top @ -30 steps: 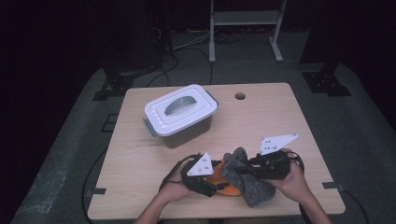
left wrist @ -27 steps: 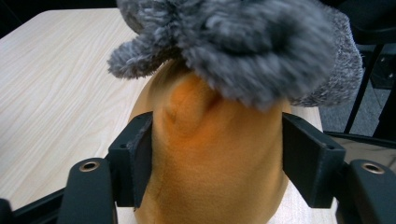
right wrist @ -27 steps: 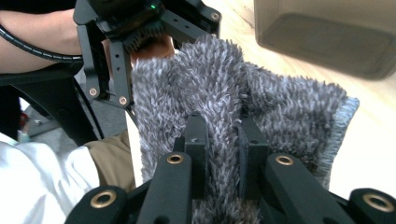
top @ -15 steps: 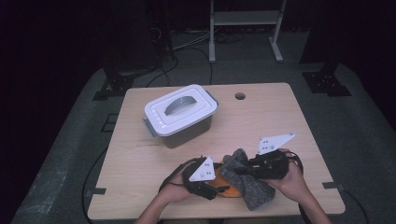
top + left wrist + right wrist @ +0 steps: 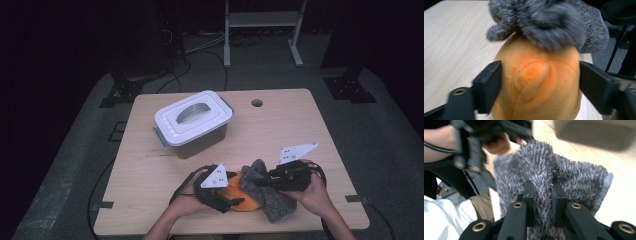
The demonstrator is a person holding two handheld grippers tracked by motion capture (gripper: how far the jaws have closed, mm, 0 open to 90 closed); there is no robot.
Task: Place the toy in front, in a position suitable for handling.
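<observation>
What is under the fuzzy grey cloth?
An orange plush toy sits partly under the grey fuzzy cloth, which drapes over its far end. The left claw brackets the toy's bare end. The covered part cannot be seen.

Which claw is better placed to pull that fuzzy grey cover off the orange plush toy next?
Probably the right claw: its jaws are already pinched shut on the grey cover. The left claw straddles the orange plush toy, its jaws just having opened wider, so it suits steadying the toy instead.
</observation>
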